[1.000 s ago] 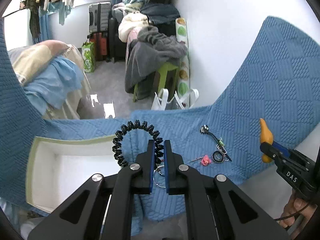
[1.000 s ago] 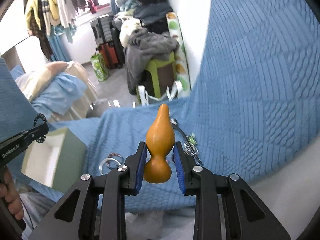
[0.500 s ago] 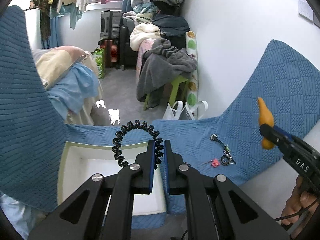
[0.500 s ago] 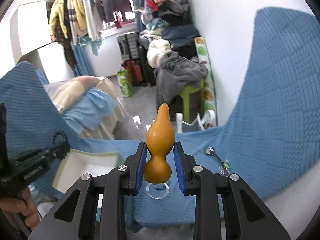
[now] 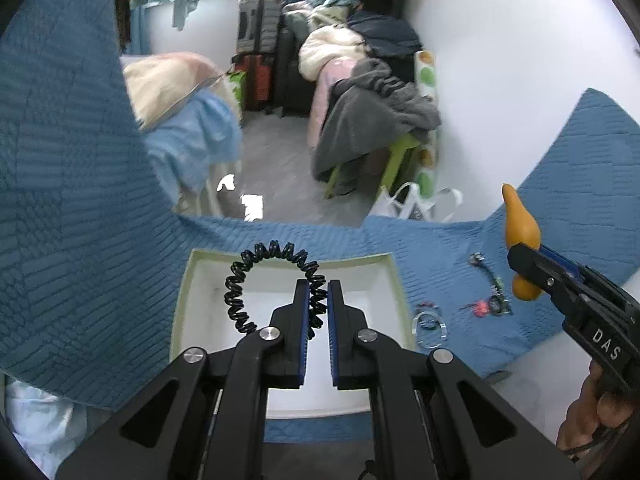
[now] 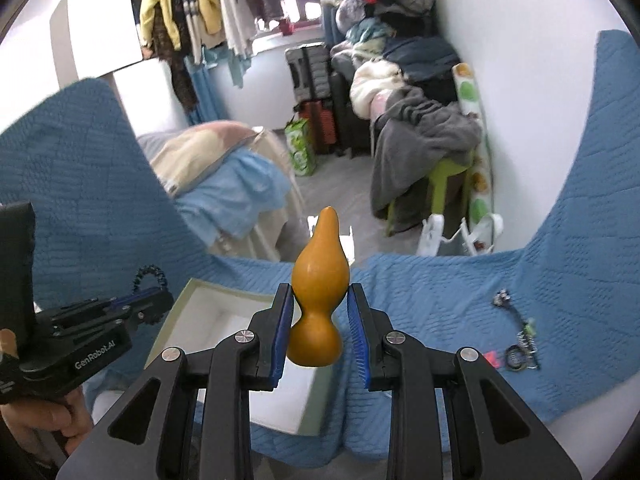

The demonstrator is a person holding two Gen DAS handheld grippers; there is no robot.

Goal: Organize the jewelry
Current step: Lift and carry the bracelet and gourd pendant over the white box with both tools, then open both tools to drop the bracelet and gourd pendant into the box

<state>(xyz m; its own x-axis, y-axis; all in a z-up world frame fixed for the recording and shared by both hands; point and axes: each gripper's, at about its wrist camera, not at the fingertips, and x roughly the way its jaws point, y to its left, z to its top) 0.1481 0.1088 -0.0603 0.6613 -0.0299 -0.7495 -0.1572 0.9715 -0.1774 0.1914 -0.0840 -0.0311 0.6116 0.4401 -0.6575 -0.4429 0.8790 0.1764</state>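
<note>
1. A blue quilt (image 5: 72, 208) covers the work surface and rises at both sides. Behind it the room is full: a grey blanket (image 5: 372, 120) over a green stool (image 6: 444, 178), suitcases (image 5: 256, 60) at the back wall, clothes on a rail (image 6: 192, 12) near the window, and a white bag (image 5: 412, 204) on the floor just behind the quilt edge.

2. A white box (image 5: 192, 284) with a pale green rim lies open on the quilt, directly under and ahead of the left jaws. Its inside looks bare.

3. To the right of the left jaws, beside the box, a clear ring (image 5: 430, 326) lies on the quilt. Further right lie a small pink piece (image 5: 478, 307) and a thin chain (image 5: 490, 276) with dark and green parts. In the right wrist view the same chain (image 6: 520, 328) is to the right of the right jaws.

4. The left gripper (image 5: 318, 292) points down over the box. Its jaws are almost together and clamp a black coil band (image 5: 256, 280); the loop of the band stands up to the left of the jaws, above the box.

5. The right gripper (image 6: 319, 300) also tilts down, over the near right corner of the box. Its jaws are clamped on the narrow waist of an orange gourd (image 6: 318, 304), which stands upright with the pointed end up.

6. In the left view the right gripper comes in from the right edge, with the gourd (image 5: 520, 236) in the air above the quilt, and a hand (image 5: 592, 416) holds its handle. In the right view a hand (image 6: 44, 420) holds the left gripper at the left edge.
</note>
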